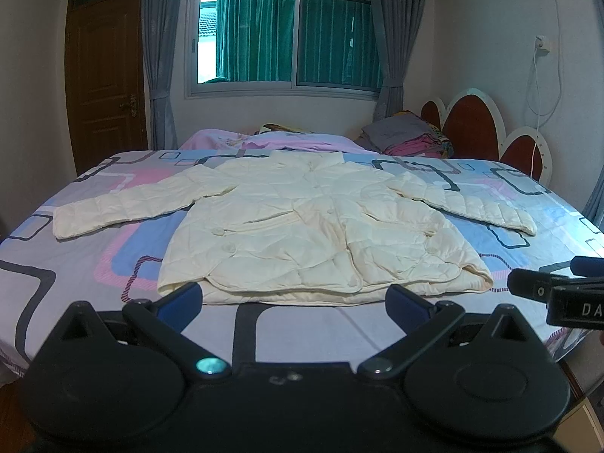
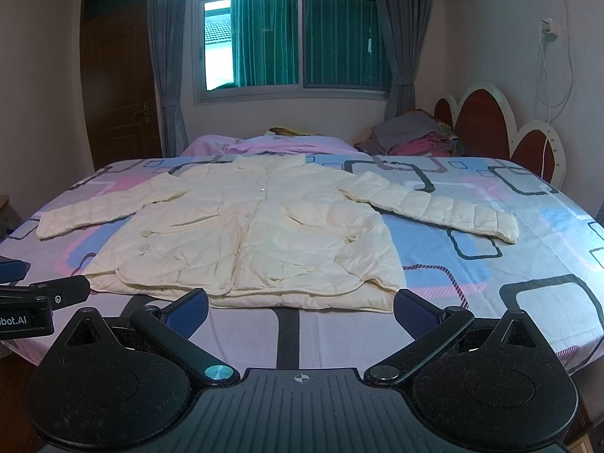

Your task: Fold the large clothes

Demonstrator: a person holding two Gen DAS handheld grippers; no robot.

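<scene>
A cream quilted jacket (image 1: 302, 226) lies flat and face up on the bed, both sleeves spread out to the sides, hem toward me. It also shows in the right wrist view (image 2: 256, 234). My left gripper (image 1: 296, 302) is open and empty, held just short of the hem above the bed's near edge. My right gripper (image 2: 300, 307) is open and empty too, just short of the hem. Each gripper shows at the edge of the other's view: the right one (image 1: 558, 287) and the left one (image 2: 34, 294).
The bed (image 1: 94, 264) has a patterned sheet of pink, blue and grey. A pink quilt (image 1: 287, 141) and a pile of folded clothes (image 1: 407, 136) lie at the far end by the headboard (image 1: 487, 128). A window and a door are behind.
</scene>
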